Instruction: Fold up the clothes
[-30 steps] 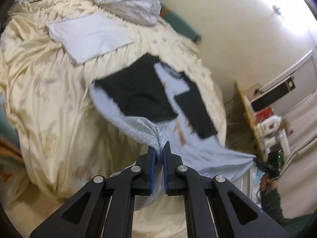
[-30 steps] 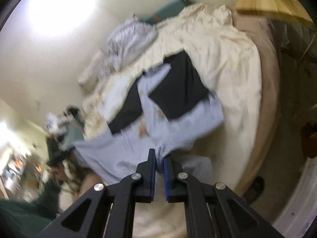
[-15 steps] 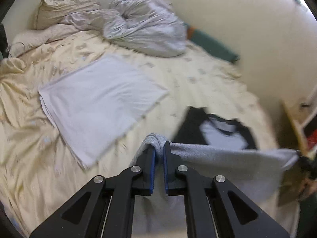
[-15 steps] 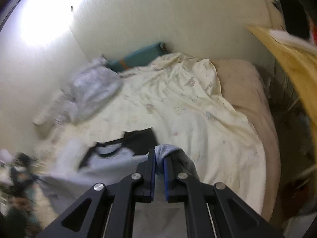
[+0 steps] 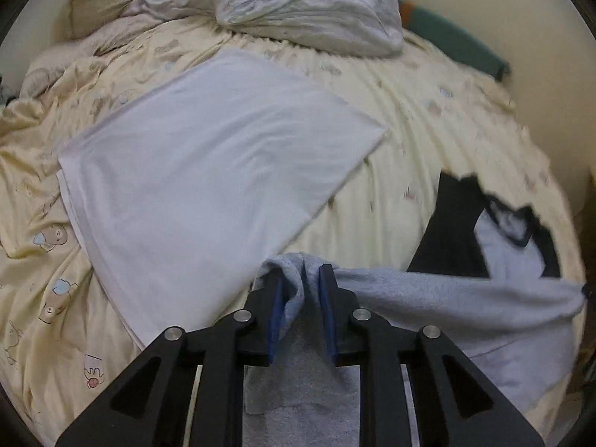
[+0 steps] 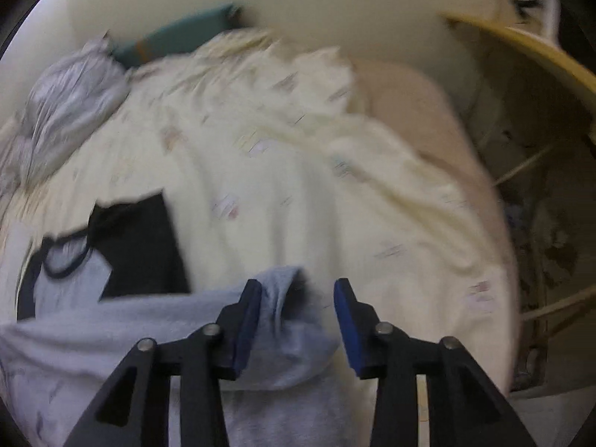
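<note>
— Two grippers to list. Start with the left.

— My left gripper (image 5: 301, 279): jaws opening, a narrow gap showing between the blue pads (image 5: 276, 309). A bunched corner of the grey shirt (image 5: 447, 298) sits between them, draped loosely against the left pad, no longer pinched. The gripper points steeply down at the bed.

— And the right?

— My right gripper (image 6: 296, 294): jaws opening too, and wider. The other bunched corner of the grey shirt (image 6: 111, 335) lies against the left pad (image 6: 246, 320); the right pad stands clear of it. Same steep downward tilt. That view is blurred.

— Where does the shirt lie, item by item?

— Its grey edge stretches level between my two grippers, a folded layer. Beyond that edge the black sleeves (image 5: 454, 231) and the dark-trimmed neckline (image 6: 67, 257) lie flat on the cream sheet (image 5: 428, 119).

— Other stock on the bed?

— One white folded garment (image 5: 208, 171), flat on the sheet just beyond and to the left of the left gripper, its near corner close to the left finger. One crumpled grey duvet (image 5: 305, 3) at the far end, with a pale pillow (image 5: 111, 0) beside it. One teal bolster (image 5: 454, 44) along the wall. From the right wrist, a tan mattress edge (image 6: 428, 111) past the sheet, and a wooden rim (image 6: 521, 44) further right.
</note>
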{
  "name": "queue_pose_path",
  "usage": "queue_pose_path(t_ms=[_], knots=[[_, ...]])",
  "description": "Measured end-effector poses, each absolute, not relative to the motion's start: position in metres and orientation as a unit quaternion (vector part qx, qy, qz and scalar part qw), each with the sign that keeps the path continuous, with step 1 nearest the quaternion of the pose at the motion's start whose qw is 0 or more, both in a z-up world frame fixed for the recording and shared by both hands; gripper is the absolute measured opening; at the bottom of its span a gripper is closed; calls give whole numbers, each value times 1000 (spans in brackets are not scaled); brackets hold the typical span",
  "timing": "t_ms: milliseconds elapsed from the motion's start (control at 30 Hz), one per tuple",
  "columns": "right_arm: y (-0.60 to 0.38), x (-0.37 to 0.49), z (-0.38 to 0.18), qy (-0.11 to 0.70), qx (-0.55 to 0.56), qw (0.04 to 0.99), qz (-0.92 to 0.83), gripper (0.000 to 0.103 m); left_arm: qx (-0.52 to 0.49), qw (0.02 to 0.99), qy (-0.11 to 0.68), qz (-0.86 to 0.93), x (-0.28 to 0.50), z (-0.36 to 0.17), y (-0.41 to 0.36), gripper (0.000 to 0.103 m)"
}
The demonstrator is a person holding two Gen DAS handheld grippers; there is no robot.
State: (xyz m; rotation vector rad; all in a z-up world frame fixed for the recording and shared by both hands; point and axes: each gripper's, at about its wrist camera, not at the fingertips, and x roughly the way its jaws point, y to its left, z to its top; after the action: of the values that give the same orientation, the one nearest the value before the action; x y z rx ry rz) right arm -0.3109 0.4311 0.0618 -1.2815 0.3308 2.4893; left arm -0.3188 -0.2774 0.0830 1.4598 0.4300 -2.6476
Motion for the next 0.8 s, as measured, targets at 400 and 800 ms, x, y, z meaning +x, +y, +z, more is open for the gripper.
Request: queue_pose_path(t_ms=[400,800], knots=[[372,-195,75,296,-419,-58,857,61,457,-42,260,-849,-223,99,-257,58],[233,-115,-39,516,-472,-100,708,72,506,-143,380,-761,-129,12,-54,90]])
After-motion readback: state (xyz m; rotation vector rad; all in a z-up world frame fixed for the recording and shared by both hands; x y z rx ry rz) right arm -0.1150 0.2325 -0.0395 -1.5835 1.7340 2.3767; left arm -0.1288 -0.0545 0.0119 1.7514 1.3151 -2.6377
